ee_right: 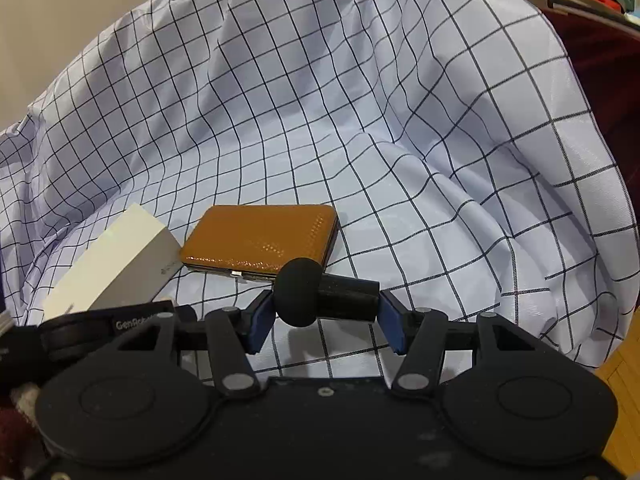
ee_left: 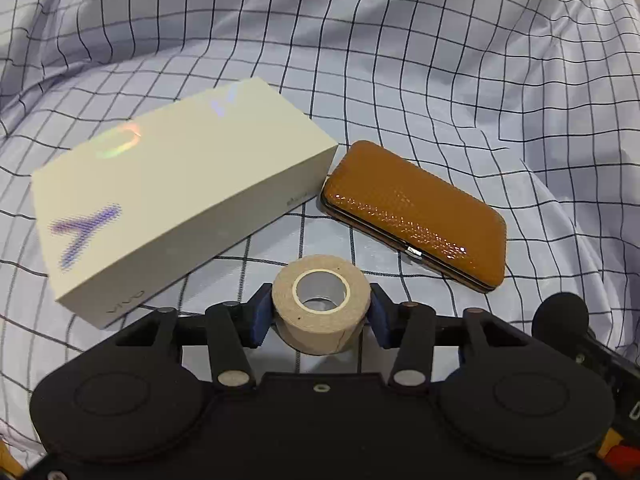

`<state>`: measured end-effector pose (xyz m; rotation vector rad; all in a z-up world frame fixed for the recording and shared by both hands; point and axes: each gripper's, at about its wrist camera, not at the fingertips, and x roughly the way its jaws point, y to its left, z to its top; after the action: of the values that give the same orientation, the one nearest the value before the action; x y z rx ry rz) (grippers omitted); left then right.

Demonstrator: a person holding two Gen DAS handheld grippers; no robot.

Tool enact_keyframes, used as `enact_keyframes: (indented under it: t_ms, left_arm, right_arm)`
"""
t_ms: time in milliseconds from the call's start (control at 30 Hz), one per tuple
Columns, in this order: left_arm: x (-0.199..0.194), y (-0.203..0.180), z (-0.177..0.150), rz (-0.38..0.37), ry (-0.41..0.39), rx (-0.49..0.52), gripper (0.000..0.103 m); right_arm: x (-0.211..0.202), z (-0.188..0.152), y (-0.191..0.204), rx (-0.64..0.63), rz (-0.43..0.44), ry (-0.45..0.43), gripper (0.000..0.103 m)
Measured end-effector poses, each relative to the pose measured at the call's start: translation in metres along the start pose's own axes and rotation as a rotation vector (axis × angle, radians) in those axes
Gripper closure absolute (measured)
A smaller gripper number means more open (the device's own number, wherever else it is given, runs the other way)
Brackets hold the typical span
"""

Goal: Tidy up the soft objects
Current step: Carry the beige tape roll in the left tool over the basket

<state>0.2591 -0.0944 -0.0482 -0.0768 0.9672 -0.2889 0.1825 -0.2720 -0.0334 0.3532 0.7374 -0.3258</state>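
My left gripper (ee_left: 321,308) is shut on a beige tape roll (ee_left: 316,336), which stands with its hole facing up and a blue pad pressed on each side. Just beyond it, on the checked cloth (ee_left: 440,60), lie a white phone box (ee_left: 172,200) and a glossy brown clasp case (ee_left: 416,212), corner to corner. My right gripper (ee_right: 325,306) is shut on a black microphone (ee_right: 300,292), held crosswise with its foam head to the left. The brown case (ee_right: 260,240) and the white box (ee_right: 116,264) lie just beyond it. The foam head (ee_left: 560,312) also shows at the right edge of the left wrist view.
The pale blue checked cloth (ee_right: 360,120) is rumpled and rises in folds behind the objects. The left gripper's black housing (ee_right: 100,328) sits close at the left in the right wrist view. A dark red surface (ee_right: 608,80) and wooden floor (ee_right: 624,368) lie to the right.
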Motion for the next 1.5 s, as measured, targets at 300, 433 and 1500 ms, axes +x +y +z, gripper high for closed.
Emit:
enact_keyframes:
  t_ms: [300,433,1500]
  left_arm:
    - [-0.060,0.005,-0.009,-0.027,-0.071,0.036,0.055]
    - [-0.091,0.011,-0.022,-0.046,-0.091,0.044,0.055]
    - [-0.201,0.020,-0.154,-0.055,-0.215,-0.037,0.055]
  right_arm:
    - [-0.038,-0.005,0.010,-0.040,0.037,-0.050,0.048]
    - [-0.059,-0.013,0.015,-0.064,0.055,-0.071,0.048]
    - [-0.190,-0.116,0.013,-0.149,0.172,-0.148,0.048]
